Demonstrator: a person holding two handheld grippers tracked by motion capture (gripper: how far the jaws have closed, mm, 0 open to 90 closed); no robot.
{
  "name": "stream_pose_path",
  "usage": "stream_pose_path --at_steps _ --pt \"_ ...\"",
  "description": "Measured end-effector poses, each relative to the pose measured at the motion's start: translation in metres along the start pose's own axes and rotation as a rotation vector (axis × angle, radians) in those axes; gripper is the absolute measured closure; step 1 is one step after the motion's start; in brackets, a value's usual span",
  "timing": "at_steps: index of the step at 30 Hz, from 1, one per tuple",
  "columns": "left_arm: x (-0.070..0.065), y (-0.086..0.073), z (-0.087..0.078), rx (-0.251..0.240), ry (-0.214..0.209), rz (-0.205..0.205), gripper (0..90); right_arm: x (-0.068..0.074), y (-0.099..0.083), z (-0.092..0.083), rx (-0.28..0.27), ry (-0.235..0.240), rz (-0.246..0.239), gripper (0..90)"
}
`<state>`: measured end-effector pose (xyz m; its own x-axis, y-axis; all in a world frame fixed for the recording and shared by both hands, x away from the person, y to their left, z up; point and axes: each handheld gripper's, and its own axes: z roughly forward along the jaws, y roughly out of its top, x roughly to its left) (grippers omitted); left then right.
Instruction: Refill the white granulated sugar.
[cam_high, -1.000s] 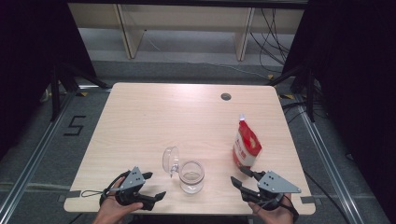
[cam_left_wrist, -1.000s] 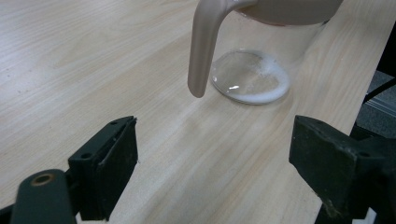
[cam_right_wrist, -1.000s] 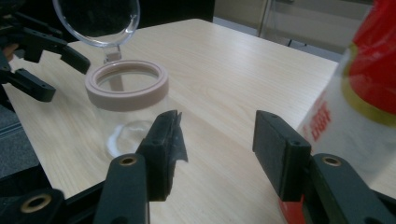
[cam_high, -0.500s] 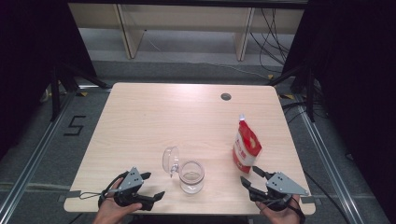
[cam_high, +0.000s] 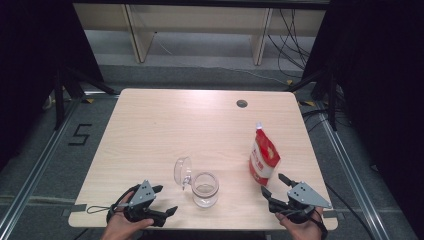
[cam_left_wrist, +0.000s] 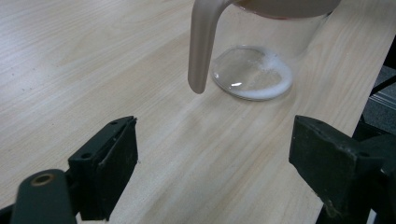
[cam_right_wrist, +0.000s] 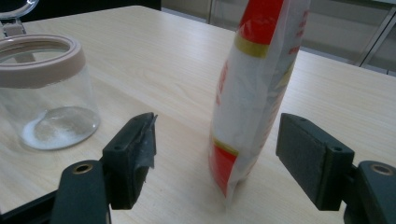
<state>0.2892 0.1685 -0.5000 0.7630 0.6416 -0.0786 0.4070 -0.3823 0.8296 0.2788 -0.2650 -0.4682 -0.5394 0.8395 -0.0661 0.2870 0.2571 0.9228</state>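
Observation:
A clear glass jar (cam_high: 205, 189) with a beige rim and a little white powder in it stands near the front edge, its hinged lid (cam_high: 182, 170) flipped open to the left. A red and white pouch (cam_high: 263, 158) stands upright to its right. My left gripper (cam_high: 166, 199) rests open left of the jar, and the jar (cam_left_wrist: 254, 70) stands beyond its jaws. My right gripper (cam_high: 273, 184) is open just in front of the pouch. Its jaws have just been opening, and the pouch (cam_right_wrist: 252, 93) stands between the wide pads (cam_right_wrist: 306, 154) without touching them. The jar (cam_right_wrist: 51, 93) shows at the left there.
The light wooden table (cam_high: 175, 125) has a round cable hole (cam_high: 242, 103) at the back right. Shelving legs and cables lie on the floor behind. The table's front edge runs right under both hands.
The right gripper's jaws have spread wider and the hand has drawn slightly back from the pouch toward the right. The left gripper, jar and pouch have not moved.

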Motion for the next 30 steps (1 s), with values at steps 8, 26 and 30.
stream_pose_path --at_steps 8,26,30 --pt "-0.001 -0.001 0.001 0.008 0.001 0.021 15.4 -0.004 0.005 0.013 -0.01 -0.016 -0.004 29.0" --pt "0.0 -0.003 0.002 0.008 0.0 0.01 15.4 -0.022 0.012 0.049 -0.055 -0.049 0.033 32.3" --pt "0.0 -0.003 0.003 0.012 0.002 0.01 15.4 -0.023 0.012 0.055 -0.061 -0.04 0.02 32.8"
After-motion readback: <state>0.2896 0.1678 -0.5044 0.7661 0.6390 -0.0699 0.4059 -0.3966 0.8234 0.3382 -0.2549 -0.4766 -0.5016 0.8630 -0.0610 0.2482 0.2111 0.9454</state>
